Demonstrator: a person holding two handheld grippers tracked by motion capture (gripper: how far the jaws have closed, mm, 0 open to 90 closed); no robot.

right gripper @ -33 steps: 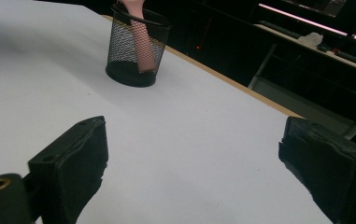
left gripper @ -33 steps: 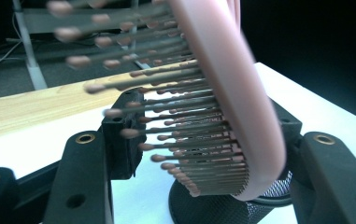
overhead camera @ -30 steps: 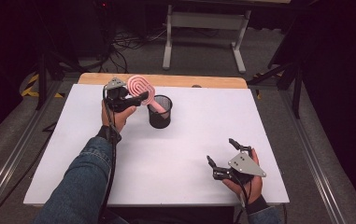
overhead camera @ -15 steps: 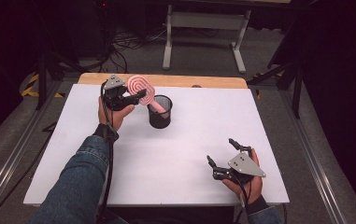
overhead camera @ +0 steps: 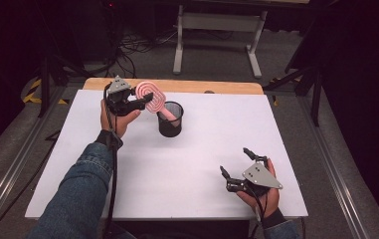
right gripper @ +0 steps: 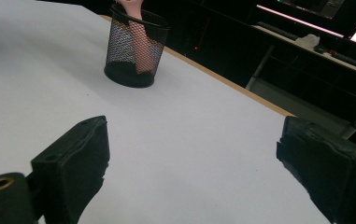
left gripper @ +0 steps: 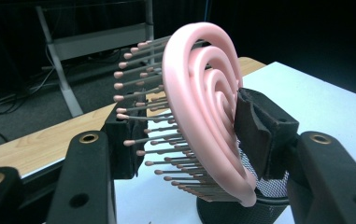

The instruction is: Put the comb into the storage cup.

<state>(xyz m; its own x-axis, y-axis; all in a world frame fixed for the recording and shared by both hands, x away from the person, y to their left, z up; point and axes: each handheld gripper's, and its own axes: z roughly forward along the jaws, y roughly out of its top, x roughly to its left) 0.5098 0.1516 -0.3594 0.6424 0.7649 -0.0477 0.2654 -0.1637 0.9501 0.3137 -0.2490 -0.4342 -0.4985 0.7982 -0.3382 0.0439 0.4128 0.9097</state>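
The left forearm, in a denim sleeve (overhead camera: pixel 80 191), reaches up the left side of the tabletop (overhead camera: pixel 142 189), hand wrapped around the left gripper (overhead camera: pixel 147 102) held above the surface. Its jaws point toward the right and have just been opening a touch, yet the pads sit against either side of the pink brush (left gripper: pixel 203 107). Near the front edge, the right hand (overhead camera: pixel 261 191) holds the right gripper (overhead camera: pixel 236 162) low, jaws spread wide with nothing between them, pointing up and left.
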